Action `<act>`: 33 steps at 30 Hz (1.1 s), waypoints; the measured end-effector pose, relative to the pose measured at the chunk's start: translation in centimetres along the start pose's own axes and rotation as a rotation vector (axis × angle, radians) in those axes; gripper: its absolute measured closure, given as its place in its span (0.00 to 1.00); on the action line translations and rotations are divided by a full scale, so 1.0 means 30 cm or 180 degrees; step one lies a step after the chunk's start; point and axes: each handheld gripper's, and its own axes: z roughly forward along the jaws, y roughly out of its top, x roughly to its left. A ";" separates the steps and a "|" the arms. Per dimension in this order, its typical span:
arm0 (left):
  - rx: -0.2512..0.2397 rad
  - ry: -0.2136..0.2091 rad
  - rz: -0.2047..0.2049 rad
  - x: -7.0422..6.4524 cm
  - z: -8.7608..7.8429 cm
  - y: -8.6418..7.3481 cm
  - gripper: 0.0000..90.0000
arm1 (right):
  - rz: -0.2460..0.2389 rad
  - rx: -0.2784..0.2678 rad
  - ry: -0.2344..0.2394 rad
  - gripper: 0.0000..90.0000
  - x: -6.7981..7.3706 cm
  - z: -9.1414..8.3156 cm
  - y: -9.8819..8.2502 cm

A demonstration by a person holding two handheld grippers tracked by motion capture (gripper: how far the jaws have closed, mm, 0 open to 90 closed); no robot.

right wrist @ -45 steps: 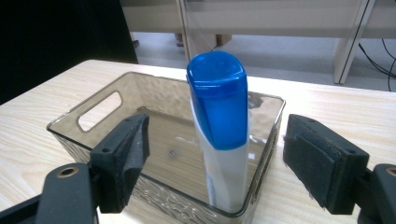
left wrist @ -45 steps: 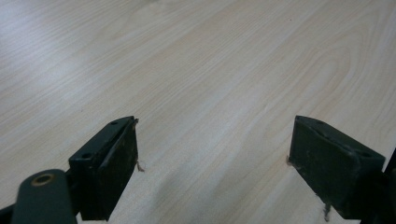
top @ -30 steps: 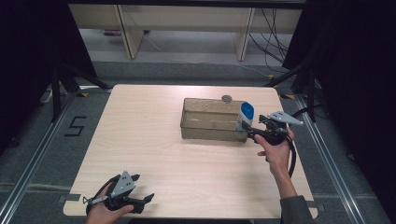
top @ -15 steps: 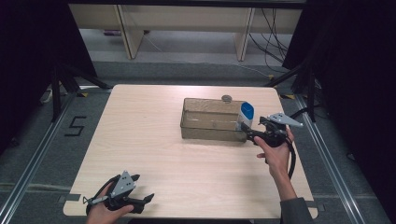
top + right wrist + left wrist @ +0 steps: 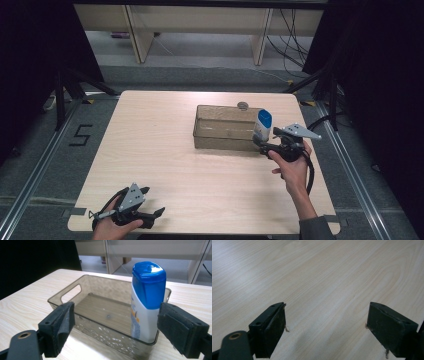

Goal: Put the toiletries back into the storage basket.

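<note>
A white bottle with a blue cap (image 5: 263,125) stands upright inside the right end of a translucent grey-brown bin (image 5: 220,141). My right gripper (image 5: 263,145) sits just outside that end of the bin, level with its wall. In the right gripper view the bottle (image 5: 147,302) rises beyond the gap, nearer the right jaw, with no pad touching it. The jaws of that gripper (image 5: 115,327) have just been opening and stand wide. My left gripper (image 5: 152,201) rests at the table's near left corner, open (image 5: 327,327) over bare wood.
The bin (image 5: 100,287) has a handle cut-out in its far end and nothing but the bottle inside. A small round grey object (image 5: 243,105) lies on the table just behind the bin. The table edge (image 5: 200,232) runs close under the left hand.
The right gripper has shifted only slightly beside the bin's right end. The bottle stays standing in the bin. The left hand has not moved.
</note>
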 end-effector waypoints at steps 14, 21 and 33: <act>-0.0007 -0.0010 -0.0021 -0.002 0.001 -0.001 0.17 | -0.0014 0.0017 0.0092 0.18 0.031 -0.016 -0.024; -0.0012 -0.0010 -0.0024 -0.001 0.001 -0.001 0.17 | -0.0013 0.0040 0.0183 0.18 0.048 -0.017 -0.042; -0.0021 -0.0014 -0.0053 -0.002 0.002 -0.001 0.17 | -0.0063 0.0051 0.0302 0.17 0.082 -0.028 -0.065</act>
